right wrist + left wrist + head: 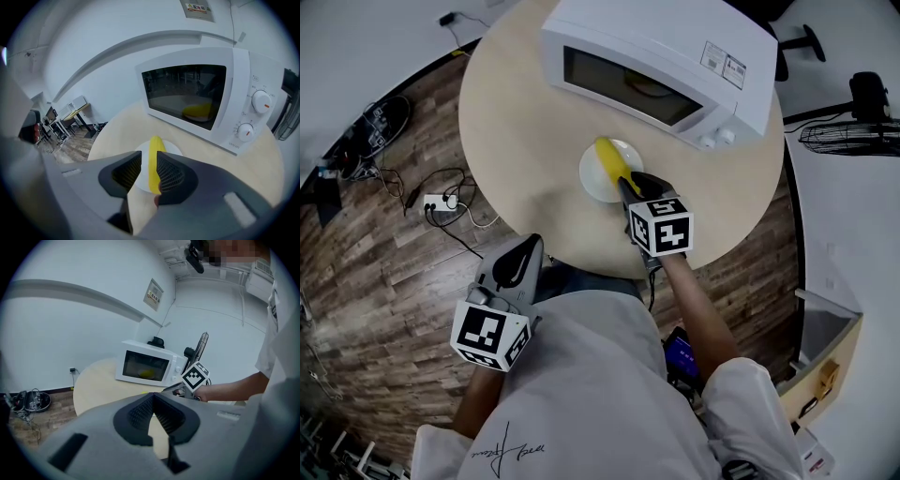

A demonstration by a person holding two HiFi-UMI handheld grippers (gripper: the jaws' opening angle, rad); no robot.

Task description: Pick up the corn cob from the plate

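Note:
A yellow corn cob (pixel 608 160) lies on a small white plate (pixel 596 180) near the middle of the round table, in front of the microwave. My right gripper (pixel 630 184) is down over the cob's near end. In the right gripper view the corn cob (pixel 153 164) runs lengthwise between the jaws of my right gripper (pixel 149 160), against the right pad, with a gap on the left; the jaws stand partly open. The plate (pixel 173 148) shows behind the jaws. My left gripper (pixel 525 251) hangs off the table's near edge, shut and empty (pixel 151 401).
A white microwave (pixel 666 66) with its door closed stands at the table's (pixel 516 141) far side, a yellow item (pixel 198 111) inside. A power strip and cables (pixel 441 202) lie on the wooden floor at left. A fan (pixel 853 136) stands at right.

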